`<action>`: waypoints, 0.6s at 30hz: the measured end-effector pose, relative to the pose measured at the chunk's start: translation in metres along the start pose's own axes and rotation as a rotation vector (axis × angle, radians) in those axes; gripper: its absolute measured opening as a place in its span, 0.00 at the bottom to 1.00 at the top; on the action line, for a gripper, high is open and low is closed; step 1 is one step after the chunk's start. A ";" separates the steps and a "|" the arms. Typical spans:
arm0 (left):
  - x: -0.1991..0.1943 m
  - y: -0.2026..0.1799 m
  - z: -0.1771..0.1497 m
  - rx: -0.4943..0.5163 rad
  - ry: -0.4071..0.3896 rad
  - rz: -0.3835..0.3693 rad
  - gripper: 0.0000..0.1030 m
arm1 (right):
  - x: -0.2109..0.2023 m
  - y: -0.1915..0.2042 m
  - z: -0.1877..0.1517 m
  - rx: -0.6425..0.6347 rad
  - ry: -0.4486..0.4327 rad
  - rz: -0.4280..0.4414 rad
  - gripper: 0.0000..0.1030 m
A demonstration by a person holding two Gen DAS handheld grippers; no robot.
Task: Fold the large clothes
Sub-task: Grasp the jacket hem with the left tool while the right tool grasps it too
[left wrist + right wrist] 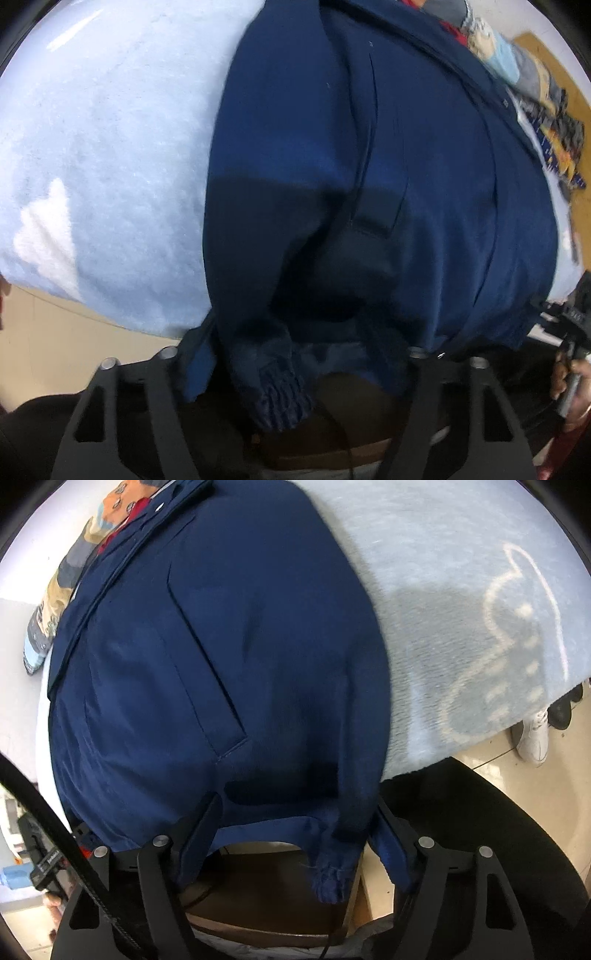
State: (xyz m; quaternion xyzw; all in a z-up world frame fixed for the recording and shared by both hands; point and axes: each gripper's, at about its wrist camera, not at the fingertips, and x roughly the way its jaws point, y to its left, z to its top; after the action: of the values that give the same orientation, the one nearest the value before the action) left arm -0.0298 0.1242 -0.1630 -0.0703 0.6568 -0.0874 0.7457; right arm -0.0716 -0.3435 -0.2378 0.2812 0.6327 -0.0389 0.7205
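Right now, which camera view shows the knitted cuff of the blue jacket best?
The left wrist view: the ribbed cuff hangs large between that gripper's fingers, its knit plainly visible. In the right wrist view another cuff also hangs off the bed edge, but smaller and blurred.

Jacket (351,155) navy blue. Blanket (110,155) pale blue with white motifs. Pillow (55,602) patchwork: blue, tan, orange. Sneaker (533,734) white.
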 end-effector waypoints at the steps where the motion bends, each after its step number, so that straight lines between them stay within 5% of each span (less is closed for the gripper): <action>1: 0.000 -0.001 -0.001 0.001 -0.003 0.007 0.61 | 0.004 0.003 -0.002 -0.005 0.008 -0.007 0.81; 3: -0.001 -0.003 -0.005 0.007 -0.012 0.024 0.56 | 0.016 0.009 -0.008 -0.012 0.029 -0.025 0.81; 5: -0.002 -0.005 -0.007 0.012 -0.022 0.041 0.39 | 0.023 0.013 -0.014 -0.015 0.032 -0.031 0.78; 6: -0.002 -0.006 -0.008 0.016 -0.026 0.049 0.34 | 0.021 0.014 -0.016 -0.021 0.009 -0.021 0.67; 7: -0.003 -0.007 -0.009 0.017 -0.027 0.050 0.17 | 0.017 0.019 -0.019 -0.039 -0.012 -0.017 0.61; 8: -0.006 -0.007 -0.010 0.009 -0.036 0.050 0.16 | 0.014 0.024 -0.021 -0.060 -0.027 -0.017 0.35; 9: -0.008 -0.007 -0.011 0.008 -0.042 0.054 0.14 | 0.009 0.028 -0.023 -0.073 -0.043 -0.016 0.20; 18: -0.070 0.000 -0.037 0.036 -0.181 -0.029 0.10 | -0.042 0.055 -0.040 -0.131 -0.127 0.224 0.17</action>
State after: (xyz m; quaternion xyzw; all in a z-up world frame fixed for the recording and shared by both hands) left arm -0.0751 0.1403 -0.0997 -0.0741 0.5840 -0.1034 0.8018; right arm -0.0932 -0.2916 -0.1807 0.2995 0.5518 0.0654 0.7756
